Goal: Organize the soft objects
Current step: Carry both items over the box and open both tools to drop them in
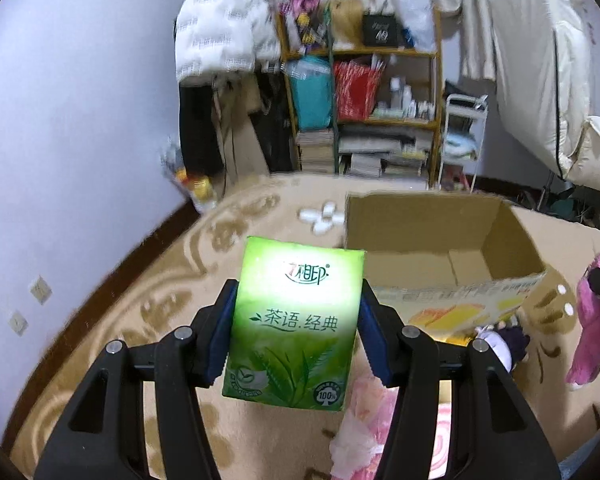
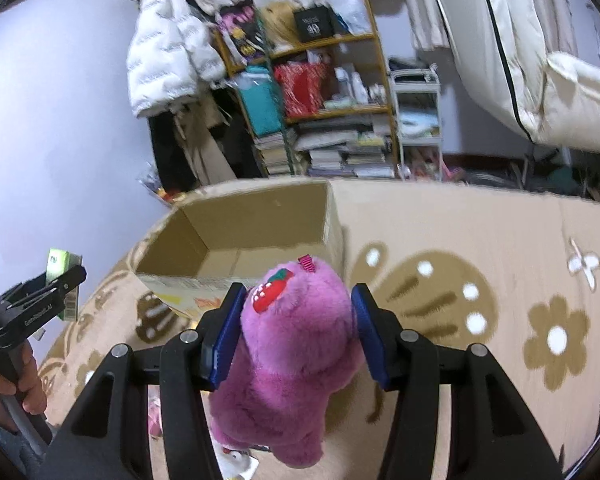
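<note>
My left gripper (image 1: pixel 298 308) is shut on a green tissue pack (image 1: pixel 294 320) and holds it above the carpet, left of and short of an open cardboard box (image 1: pixel 428 236). My right gripper (image 2: pixel 298 308) is shut on a purple plush bear (image 2: pixel 296 344) with a red strawberry patch, held up just in front of the same box (image 2: pixel 256 232). The box looks empty inside. The left gripper (image 2: pixel 40 300) with the tissue pack (image 2: pixel 62 264) shows at the left of the right wrist view. The plush (image 1: pixel 592 320) shows at the right edge of the left wrist view.
A beige patterned carpet (image 2: pixel 480 248) covers the surface. A pink soft item (image 1: pixel 364 420) and a small dark plush (image 1: pixel 508 340) lie near the box. Small white packs (image 1: pixel 322 216) lie beyond. A cluttered shelf (image 1: pixel 364 92), hanging coats and a wall stand behind.
</note>
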`<state>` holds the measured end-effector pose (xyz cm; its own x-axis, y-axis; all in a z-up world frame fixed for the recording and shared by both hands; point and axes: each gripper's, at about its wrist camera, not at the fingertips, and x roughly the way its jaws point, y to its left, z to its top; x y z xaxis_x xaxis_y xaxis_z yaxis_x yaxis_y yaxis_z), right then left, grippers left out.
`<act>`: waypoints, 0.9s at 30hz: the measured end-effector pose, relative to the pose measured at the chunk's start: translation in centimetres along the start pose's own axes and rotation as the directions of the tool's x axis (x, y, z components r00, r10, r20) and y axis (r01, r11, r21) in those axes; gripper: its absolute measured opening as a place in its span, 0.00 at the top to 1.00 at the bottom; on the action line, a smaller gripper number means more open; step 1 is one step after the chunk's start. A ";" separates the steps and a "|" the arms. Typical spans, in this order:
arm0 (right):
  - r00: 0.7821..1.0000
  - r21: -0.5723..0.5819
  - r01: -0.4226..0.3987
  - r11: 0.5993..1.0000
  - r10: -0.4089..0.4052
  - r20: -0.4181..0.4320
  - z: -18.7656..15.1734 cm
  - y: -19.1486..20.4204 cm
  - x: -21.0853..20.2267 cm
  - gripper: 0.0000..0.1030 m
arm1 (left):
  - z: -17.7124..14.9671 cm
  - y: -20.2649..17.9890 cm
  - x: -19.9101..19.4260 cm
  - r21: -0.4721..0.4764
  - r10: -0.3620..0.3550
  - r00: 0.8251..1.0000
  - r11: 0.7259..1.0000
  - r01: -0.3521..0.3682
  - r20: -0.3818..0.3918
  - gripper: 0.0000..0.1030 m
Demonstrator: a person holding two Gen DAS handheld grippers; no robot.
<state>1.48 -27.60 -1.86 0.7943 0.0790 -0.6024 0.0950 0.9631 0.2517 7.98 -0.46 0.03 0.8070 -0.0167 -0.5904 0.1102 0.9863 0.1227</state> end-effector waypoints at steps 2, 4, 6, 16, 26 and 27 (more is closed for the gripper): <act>0.999 -0.026 -0.004 1.000 0.005 0.033 0.7 0.9 -0.5 0.45 | 0.8 -0.1 -0.7 -0.007 -0.024 0.999 1.000 0.024 0.022 0.47; 0.998 -0.043 -0.011 0.999 0.013 0.057 1.6 1.5 -0.8 0.45 | 1.5 -0.5 -1.2 -0.002 -0.032 0.999 0.999 0.032 0.042 0.47; 0.997 -0.061 -0.005 0.998 0.010 0.072 2.3 2.0 -0.7 0.45 | 2.3 -1.1 -1.8 0.018 -0.034 0.996 0.999 0.032 0.078 0.47; 0.993 -0.116 0.011 0.993 0.002 0.117 5.5 3.1 1.8 0.45 | 4.6 -2.2 -0.2 0.048 -0.043 0.994 0.998 0.038 0.104 0.47; 0.989 -0.132 -0.025 0.991 0.043 0.140 7.7 3.2 5.3 0.44 | 5.8 -3.3 3.4 0.039 -0.093 0.993 0.995 0.090 0.072 0.47; 0.989 -0.138 -0.028 0.990 0.048 0.143 8.0 3.3 5.7 0.44 | 5.9 -3.4 3.7 0.039 -0.096 0.993 0.995 0.093 0.069 0.47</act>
<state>11.12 -26.02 1.56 0.8754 0.0872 -0.4754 -0.0109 0.9869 0.1610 13.97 -4.88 2.15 0.8306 -0.1225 -0.5432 0.2076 0.9733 0.0980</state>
